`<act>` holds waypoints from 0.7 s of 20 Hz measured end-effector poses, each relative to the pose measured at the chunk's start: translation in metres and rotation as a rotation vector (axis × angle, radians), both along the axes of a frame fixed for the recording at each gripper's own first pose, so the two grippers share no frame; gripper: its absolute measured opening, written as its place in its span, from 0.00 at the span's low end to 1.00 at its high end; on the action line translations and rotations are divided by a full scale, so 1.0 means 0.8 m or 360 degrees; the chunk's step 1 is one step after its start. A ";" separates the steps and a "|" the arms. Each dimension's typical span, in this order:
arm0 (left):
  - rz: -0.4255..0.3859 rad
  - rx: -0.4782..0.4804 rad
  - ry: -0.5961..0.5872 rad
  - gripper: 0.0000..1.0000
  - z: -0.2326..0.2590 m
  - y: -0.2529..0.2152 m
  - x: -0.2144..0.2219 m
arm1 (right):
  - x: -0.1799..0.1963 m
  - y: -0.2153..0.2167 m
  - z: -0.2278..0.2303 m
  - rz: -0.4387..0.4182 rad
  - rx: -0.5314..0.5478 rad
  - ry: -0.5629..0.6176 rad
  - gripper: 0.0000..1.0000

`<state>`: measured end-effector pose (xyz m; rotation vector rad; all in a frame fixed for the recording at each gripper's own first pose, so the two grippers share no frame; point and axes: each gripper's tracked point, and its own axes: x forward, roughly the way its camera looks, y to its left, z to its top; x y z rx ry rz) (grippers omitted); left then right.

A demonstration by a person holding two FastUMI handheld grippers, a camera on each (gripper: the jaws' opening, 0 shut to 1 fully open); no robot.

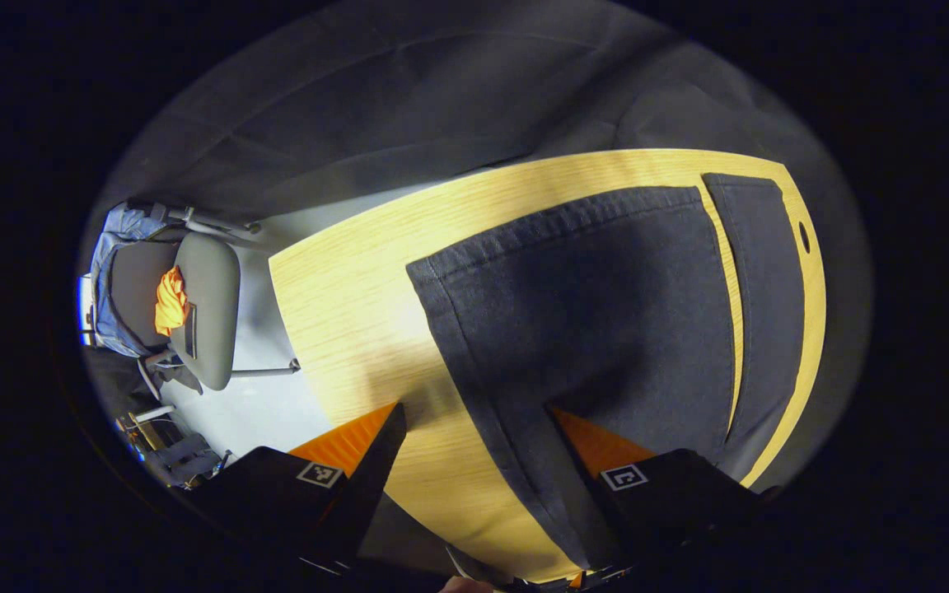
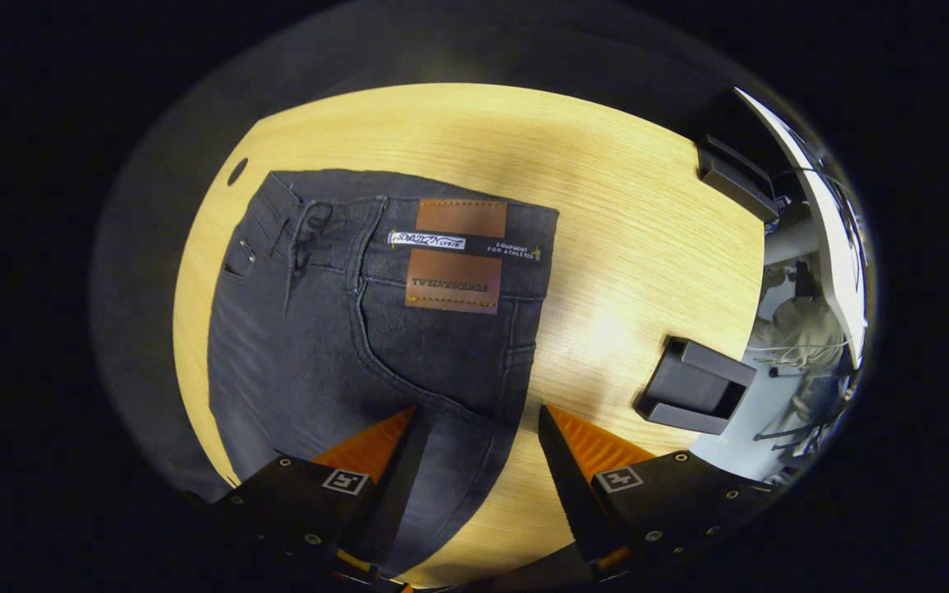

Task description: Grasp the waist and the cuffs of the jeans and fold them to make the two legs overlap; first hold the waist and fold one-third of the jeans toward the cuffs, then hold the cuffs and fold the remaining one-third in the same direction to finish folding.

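Dark grey denim jeans [image 2: 376, 329] lie flat on the pale wooden table [image 2: 647, 247]. Left gripper [image 1: 474, 445] hovers spread over the cuffs [image 1: 557, 222]; right gripper [image 2: 474, 445] gapes above the waist [image 2: 441, 239].

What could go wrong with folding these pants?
The jeans lie near the table's edge, so a tug might drag a leg off. The left tongs straddle only one leg's hem, so the other leg may stay behind. The right tongs could pinch just one layer.
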<state>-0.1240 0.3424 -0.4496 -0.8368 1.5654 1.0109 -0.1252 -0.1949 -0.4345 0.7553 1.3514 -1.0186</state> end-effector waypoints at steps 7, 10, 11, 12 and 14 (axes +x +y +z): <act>-0.0137 -0.0091 0.0028 0.98 -0.004 0.008 0.001 | 0.001 0.002 -0.002 -0.0009 0.0022 0.0135 0.86; -0.0125 -0.0115 0.0050 0.95 -0.002 0.001 0.007 | -0.002 -0.002 0.000 -0.0086 0.0118 0.0123 0.85; -0.0109 -0.0102 0.0045 0.98 -0.004 0.000 0.006 | -0.003 -0.003 0.000 -0.0124 0.0084 0.0085 0.80; -0.0100 -0.0070 0.0028 0.98 -0.005 0.001 0.006 | -0.002 -0.006 -0.001 -0.0122 0.0044 0.0043 0.82; -0.0118 -0.0052 0.0019 0.98 -0.004 0.003 0.002 | -0.003 -0.004 0.002 -0.0066 0.0040 0.0029 0.79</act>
